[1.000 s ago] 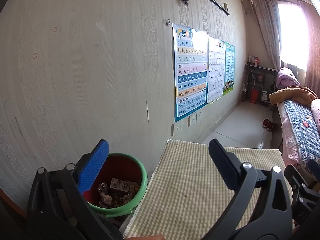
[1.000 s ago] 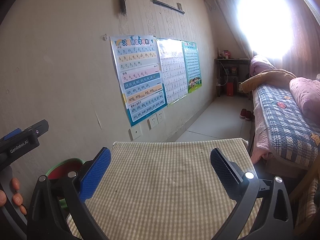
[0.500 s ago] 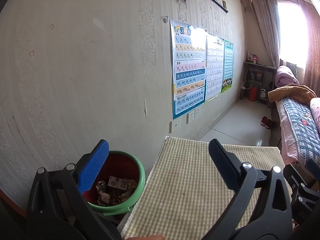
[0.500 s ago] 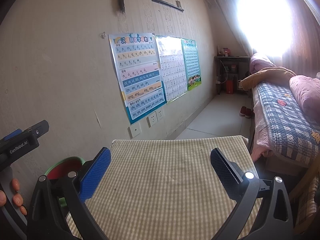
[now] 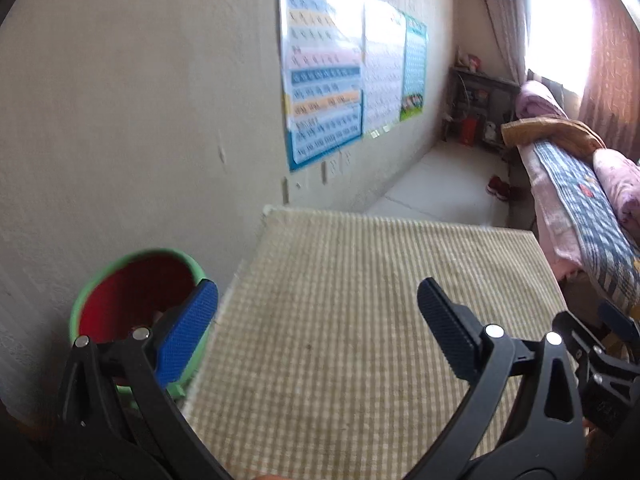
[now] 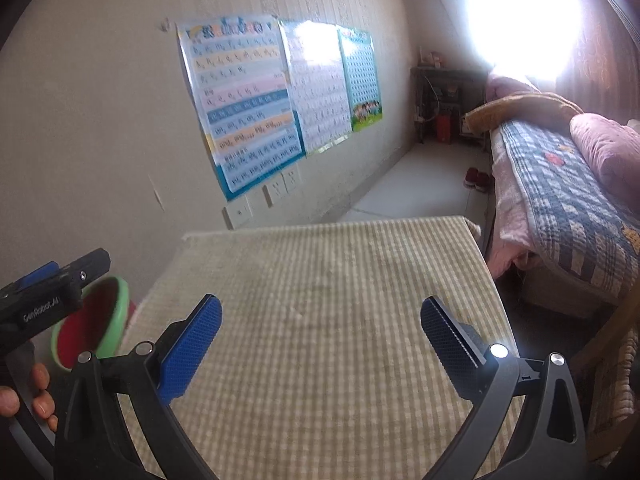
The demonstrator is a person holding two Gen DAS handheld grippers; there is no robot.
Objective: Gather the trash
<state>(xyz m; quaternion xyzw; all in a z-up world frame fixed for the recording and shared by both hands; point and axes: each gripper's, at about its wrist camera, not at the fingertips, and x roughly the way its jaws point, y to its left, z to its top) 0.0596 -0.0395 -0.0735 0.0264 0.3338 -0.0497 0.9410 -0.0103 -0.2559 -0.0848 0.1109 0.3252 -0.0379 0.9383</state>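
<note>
- Left gripper (image 5: 318,304): jaws spread wide, nothing between them, low centre of its frame over the counter (image 5: 360,300).
- Right gripper (image 6: 320,320): jaws likewise apart, holding nothing.
- Counter: covered in beige checked cloth; wall behind it carries charts (image 6: 244,100), writing too blurred to read; bed (image 6: 560,184) at right of frame, bright window upper right.
- Trash bin (image 5: 136,284): green rim, red inside, lower left of frame beside counter edge; contents hidden behind the blue pad.
- Right view alone shows "GenRobot.AI" on the left gripper body at left edge, and a hand (image 6: 24,392) holding it.
</note>
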